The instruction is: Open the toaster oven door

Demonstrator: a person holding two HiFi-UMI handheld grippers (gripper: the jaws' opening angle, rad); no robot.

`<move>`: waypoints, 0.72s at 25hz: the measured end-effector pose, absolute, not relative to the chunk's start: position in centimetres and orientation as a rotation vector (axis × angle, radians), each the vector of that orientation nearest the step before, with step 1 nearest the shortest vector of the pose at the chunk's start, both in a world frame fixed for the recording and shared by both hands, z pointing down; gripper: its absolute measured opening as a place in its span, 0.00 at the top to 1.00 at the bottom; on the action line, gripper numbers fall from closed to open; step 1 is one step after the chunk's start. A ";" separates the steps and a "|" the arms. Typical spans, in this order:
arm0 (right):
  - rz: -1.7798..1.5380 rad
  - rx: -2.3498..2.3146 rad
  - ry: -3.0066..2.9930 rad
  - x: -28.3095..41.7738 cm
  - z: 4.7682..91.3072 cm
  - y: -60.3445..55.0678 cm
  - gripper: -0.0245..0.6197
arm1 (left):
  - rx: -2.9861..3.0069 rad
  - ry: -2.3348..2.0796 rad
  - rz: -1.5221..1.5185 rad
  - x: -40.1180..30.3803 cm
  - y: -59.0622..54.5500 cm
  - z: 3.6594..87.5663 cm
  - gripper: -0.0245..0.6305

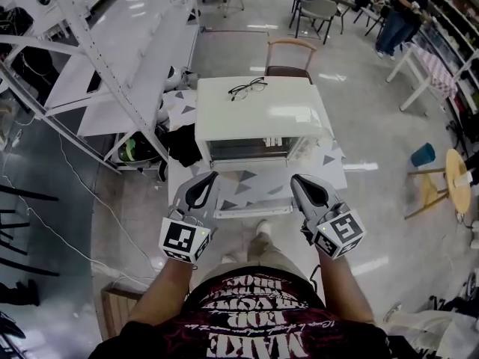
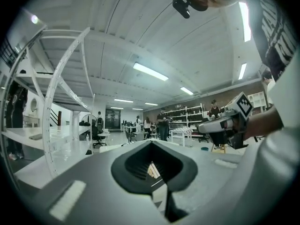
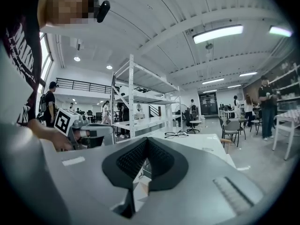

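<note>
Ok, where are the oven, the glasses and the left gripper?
oven (image 1: 254,118), head view, on its white top.
glasses (image 1: 248,88), head view, at the middle of the frame.
left gripper (image 1: 209,178), head view, at the tip of its jaws.

Floor (image 1: 374,126): glossy grey, glare patches
Rack (image 1: 112,58): white metal, left side
Chair (image 1: 290,51): curved wooden back
Lights (image 3: 218,33): ceiling strips, lit

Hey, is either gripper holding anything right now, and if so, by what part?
Nothing is held. The left gripper and right gripper are both shut with nothing between the jaws, apart from the oven.
</note>
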State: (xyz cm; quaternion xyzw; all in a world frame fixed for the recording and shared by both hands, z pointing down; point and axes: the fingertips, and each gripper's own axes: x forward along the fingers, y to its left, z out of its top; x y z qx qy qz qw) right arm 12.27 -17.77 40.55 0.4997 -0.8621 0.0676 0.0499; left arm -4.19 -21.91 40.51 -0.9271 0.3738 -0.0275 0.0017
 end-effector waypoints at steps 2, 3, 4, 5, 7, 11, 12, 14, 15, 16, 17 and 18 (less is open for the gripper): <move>0.192 1.533 -2.623 12.0 40.0 -17.4 0.92 | -2.897 1.163 -0.071 -4.3 -21.8 39.2 0.96; 0.184 1.538 -2.622 11.9 39.6 -17.2 0.92 | -2.895 1.159 -0.072 -4.4 -21.7 38.7 0.96; 0.178 1.544 -2.621 11.8 39.3 -17.0 0.92 | -2.897 1.154 -0.077 -4.5 -21.6 38.3 0.96; 0.172 1.552 -2.619 11.7 38.9 -16.8 0.92 | -2.903 1.148 -0.083 -4.6 -21.5 38.0 0.96; 0.160 1.569 -2.611 11.6 38.3 -16.6 0.92 | -2.916 1.135 -0.090 -4.7 -21.2 37.5 0.96; 0.138 1.600 -2.596 11.5 37.2 -16.1 0.92 | -2.918 1.118 -0.109 -5.2 -20.3 36.6 0.96; 0.136 1.607 -2.592 11.6 37.0 -16.0 0.92 | -2.918 1.117 -0.116 -5.3 -20.2 36.5 0.96; 0.134 1.618 -2.584 11.6 36.7 -15.7 0.92 | -2.919 1.120 -0.124 -5.6 -19.9 36.5 0.96; 0.131 1.621 -2.579 11.7 36.5 -15.5 0.92 | -2.919 1.122 -0.126 -5.7 -19.9 36.5 0.96; 0.128 1.623 -2.574 11.7 36.4 -15.3 0.92 | -2.920 1.124 -0.128 -5.7 -19.8 36.6 0.96; 0.125 1.625 -2.570 11.8 36.4 -15.2 0.92 | -2.922 1.125 -0.130 -5.8 -19.8 36.6 0.96; 0.125 1.628 -2.567 11.9 36.4 -15.1 0.92 | -2.924 1.124 -0.130 -5.7 -19.8 36.7 0.96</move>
